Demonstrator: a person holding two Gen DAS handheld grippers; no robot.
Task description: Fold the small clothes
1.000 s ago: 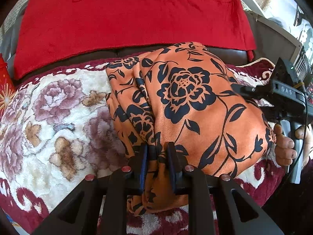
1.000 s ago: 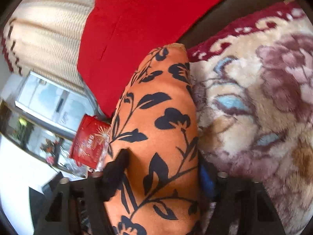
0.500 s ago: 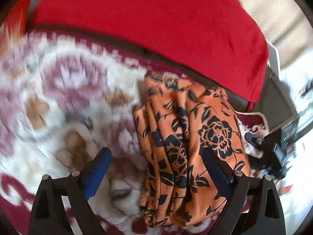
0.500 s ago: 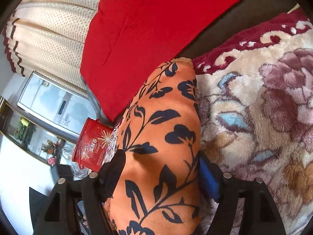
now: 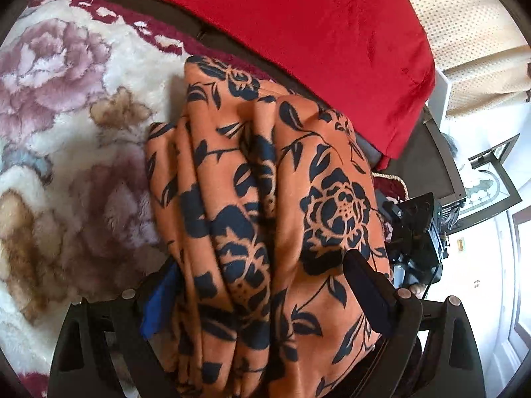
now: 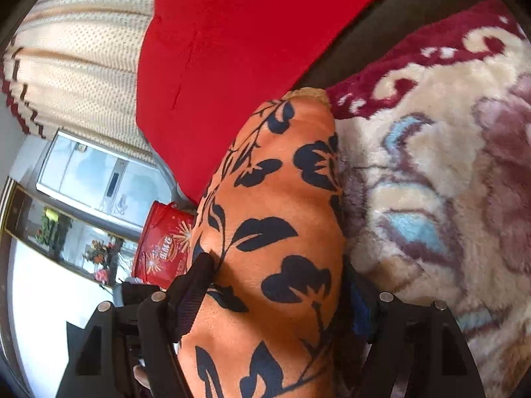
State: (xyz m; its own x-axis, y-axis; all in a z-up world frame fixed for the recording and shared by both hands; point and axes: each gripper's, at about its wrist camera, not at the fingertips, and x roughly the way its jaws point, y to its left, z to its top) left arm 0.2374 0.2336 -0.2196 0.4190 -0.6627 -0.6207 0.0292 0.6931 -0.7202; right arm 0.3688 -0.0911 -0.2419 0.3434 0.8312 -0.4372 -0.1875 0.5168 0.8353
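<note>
An orange cloth with a black flower print [image 5: 265,199] lies folded into a thick bundle on the plush floral blanket [image 5: 66,132]. My left gripper [image 5: 262,262] is open wide and straddles the near end of the bundle, its blue pad [image 5: 159,295] at the left side. From the opposite end, my right gripper [image 6: 277,265] is open around the same cloth [image 6: 275,232], and the bundle fills the gap between its fingers. In the left wrist view the right gripper's body [image 5: 415,232] shows beyond the cloth.
A red blanket [image 5: 298,26] drapes over the dark sofa back behind the cloth. A red tin [image 6: 162,242] stands off the sofa's end, beside a glass-fronted cabinet [image 6: 93,179]. Beige curtains [image 6: 73,66] hang behind.
My left gripper let go of the cloth's near edge, opened wide, rolled, and moved forward around the bundle. My right gripper's jaws widened around the cloth.
</note>
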